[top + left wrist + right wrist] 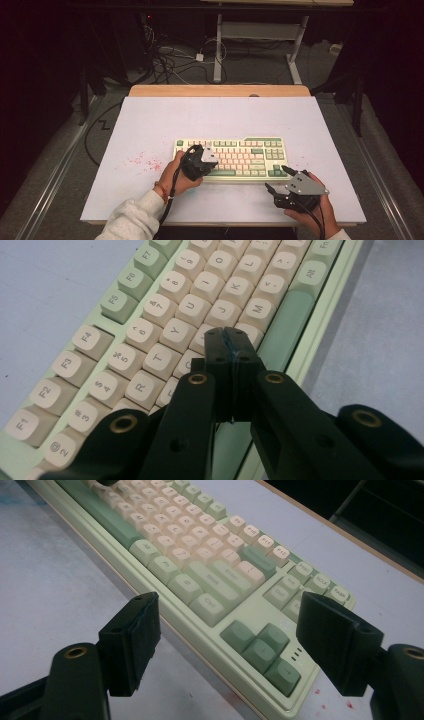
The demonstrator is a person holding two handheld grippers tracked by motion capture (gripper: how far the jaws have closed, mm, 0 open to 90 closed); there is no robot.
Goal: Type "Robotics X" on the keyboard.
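Keyboard (231,159), pale green w/ cream keys, lies flat near mid-table, long side twd the person, on the white table (150,125); left hand (176,176) comes in from bottom-left, grey sleeve (131,219) on the forearm, wrist angled up-right, holding the left gripper (229,342) tipped down over the keyboard's left half; its jaws are pressed together w/ nothing between, tips just above the letter keys nr the green space bar (282,327). Right hand (316,210) sits low at the table's front edge, right of the keyboard; right gripper (278,179) points fwd-left twd the keyboard's near right corner, jaws spread wide apart, empty, arrow keys (260,647) seen btw them; no contact w/ the board.
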